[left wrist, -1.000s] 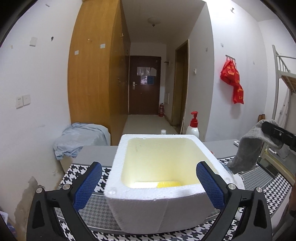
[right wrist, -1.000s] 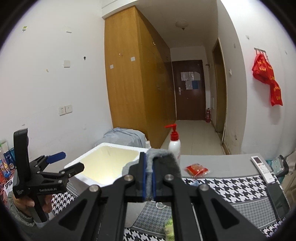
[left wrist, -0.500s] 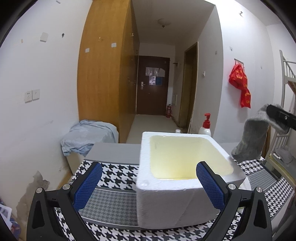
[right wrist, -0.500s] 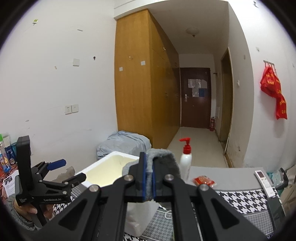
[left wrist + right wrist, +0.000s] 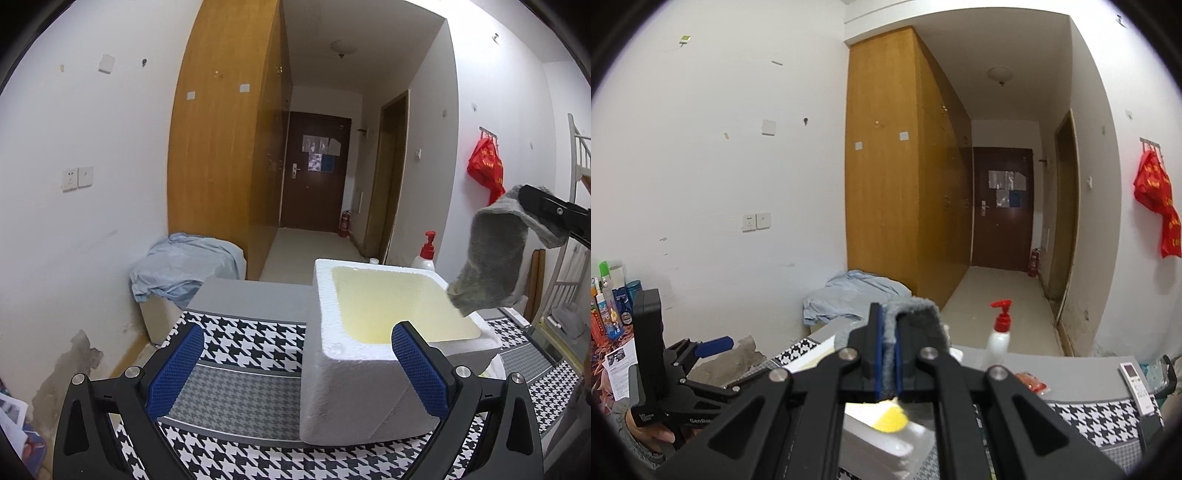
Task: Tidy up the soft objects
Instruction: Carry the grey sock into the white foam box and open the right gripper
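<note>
A white foam box (image 5: 354, 373) with a pale yellow inside stands on the houndstooth table (image 5: 240, 339). My left gripper (image 5: 295, 365) is open, its blue pads wide apart; the right pad stands in front of the box's near wall and nothing is between them. A grey fuzzy cloth (image 5: 491, 258) hangs over the box's right rim, held by my right gripper (image 5: 546, 210). In the right wrist view my right gripper (image 5: 889, 325) is shut on the grey cloth (image 5: 919, 314), above the foam box (image 5: 886, 439), where a yellow item (image 5: 890, 419) shows.
A pump bottle with a red top (image 5: 426, 253) stands behind the box. A pale blue cloth (image 5: 184, 266) lies on a stool at the left. A remote (image 5: 1136, 380) and a red packet (image 5: 1030, 384) lie on the grey table part. A person's hand (image 5: 646, 428) holds the left gripper.
Both grippers have shifted left, so the foam box now sits further right in the left wrist view. The grey cloth has come in over the box's right rim. Neither gripper's jaws have changed.
</note>
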The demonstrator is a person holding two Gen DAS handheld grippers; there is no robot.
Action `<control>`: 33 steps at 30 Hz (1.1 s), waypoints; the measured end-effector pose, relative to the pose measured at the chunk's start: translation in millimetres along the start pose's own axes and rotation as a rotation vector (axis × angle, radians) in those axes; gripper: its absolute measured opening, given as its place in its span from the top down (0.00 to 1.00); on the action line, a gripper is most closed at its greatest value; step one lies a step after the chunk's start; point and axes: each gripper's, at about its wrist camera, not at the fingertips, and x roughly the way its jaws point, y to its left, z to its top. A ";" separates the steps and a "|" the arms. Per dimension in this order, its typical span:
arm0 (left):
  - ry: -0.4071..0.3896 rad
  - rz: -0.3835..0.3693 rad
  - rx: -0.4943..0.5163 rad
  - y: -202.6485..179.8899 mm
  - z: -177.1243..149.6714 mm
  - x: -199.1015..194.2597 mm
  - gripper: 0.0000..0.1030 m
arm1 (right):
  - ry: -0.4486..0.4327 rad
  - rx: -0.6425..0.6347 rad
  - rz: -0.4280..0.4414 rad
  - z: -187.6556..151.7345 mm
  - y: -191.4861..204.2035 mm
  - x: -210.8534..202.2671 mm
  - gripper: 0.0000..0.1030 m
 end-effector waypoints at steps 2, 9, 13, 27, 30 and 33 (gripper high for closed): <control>-0.002 -0.003 -0.001 1.6 -0.9 -1.6 0.01 | 0.005 -0.002 0.009 0.0 2.9 4.0 0.93; -0.001 -0.002 -0.011 7.0 -2.4 -2.5 0.01 | 0.054 0.008 0.033 -5.7 8.4 24.8 0.93; 0.007 -0.003 -0.018 9.5 -5.1 0.5 0.01 | 0.088 0.018 0.042 -9.5 9.9 36.2 0.93; 0.011 -0.001 -0.020 13.3 -8.1 8.4 0.01 | 0.217 0.045 0.050 -23.8 12.9 69.4 0.93; 0.019 -0.001 -0.021 14.2 -9.3 11.3 0.01 | 0.239 0.041 0.054 -24.8 15.5 74.3 0.92; 0.021 0.006 -0.017 13.9 -10.1 12.5 0.01 | 0.251 0.041 0.060 -25.8 16.6 76.9 0.92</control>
